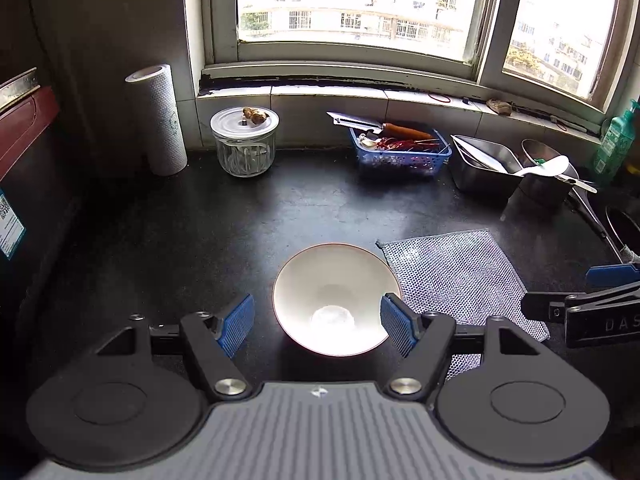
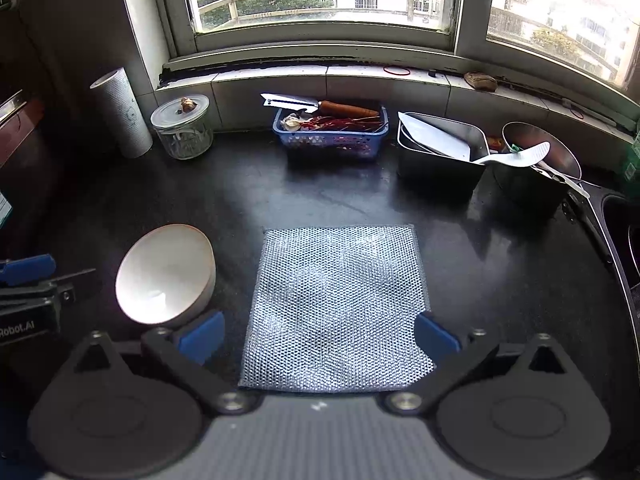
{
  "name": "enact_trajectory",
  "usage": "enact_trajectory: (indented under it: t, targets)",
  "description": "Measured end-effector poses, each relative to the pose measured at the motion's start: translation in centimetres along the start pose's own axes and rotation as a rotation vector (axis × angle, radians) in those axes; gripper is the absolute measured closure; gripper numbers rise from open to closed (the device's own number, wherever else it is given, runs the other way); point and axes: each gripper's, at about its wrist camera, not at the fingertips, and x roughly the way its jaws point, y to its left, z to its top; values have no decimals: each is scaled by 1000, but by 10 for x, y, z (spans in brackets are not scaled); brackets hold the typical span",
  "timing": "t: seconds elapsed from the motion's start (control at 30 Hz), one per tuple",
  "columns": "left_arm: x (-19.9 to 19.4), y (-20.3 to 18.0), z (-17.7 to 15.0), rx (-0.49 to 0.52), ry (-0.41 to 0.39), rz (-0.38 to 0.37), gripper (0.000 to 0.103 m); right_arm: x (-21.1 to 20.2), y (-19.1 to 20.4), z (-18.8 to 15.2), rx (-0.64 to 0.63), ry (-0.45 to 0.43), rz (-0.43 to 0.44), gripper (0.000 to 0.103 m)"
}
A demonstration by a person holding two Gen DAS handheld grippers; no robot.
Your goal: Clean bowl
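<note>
Hovering: left gripper (image 1: 318, 325) above the bowl (image 1: 336, 298), jaws wide, one blue pad on either side of the bowl; touching or not, cannot tell
Right gripper: (image 2: 320, 336) jaws wide, nothing gripped, poised over the near edge of the mesh cloth (image 2: 338, 308)
Bowl: white, reddish rim, upright and empty on the dark counter (image 1: 240, 216), just left of the cloth
Cloth: silvery mesh, lying flat; its left edge is close beside the bowl
Right gripper in left view: enters from the right edge (image 1: 588, 300), over the cloth's right side
Back left: paper towel roll (image 1: 158, 120) standing upright, glass jar (image 1: 245, 142) with a lid beside it, a brown lump on the lid
Back middle: blue basket (image 1: 400, 152) under the window (image 1: 352, 4), a knife with an orange handle lying across it
Back right: steel tub (image 1: 486, 168), steel pot (image 1: 548, 176) with a white spoon across it, green bottle (image 1: 616, 140) at the far right
</note>
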Motion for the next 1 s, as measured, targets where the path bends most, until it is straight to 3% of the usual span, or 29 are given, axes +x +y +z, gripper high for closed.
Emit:
enact_trajectory:
  t: [1.0]
  targets:
    - [20, 5, -5, -4, 46, -10, 34, 20, 5, 3, -22, 44, -2, 2]
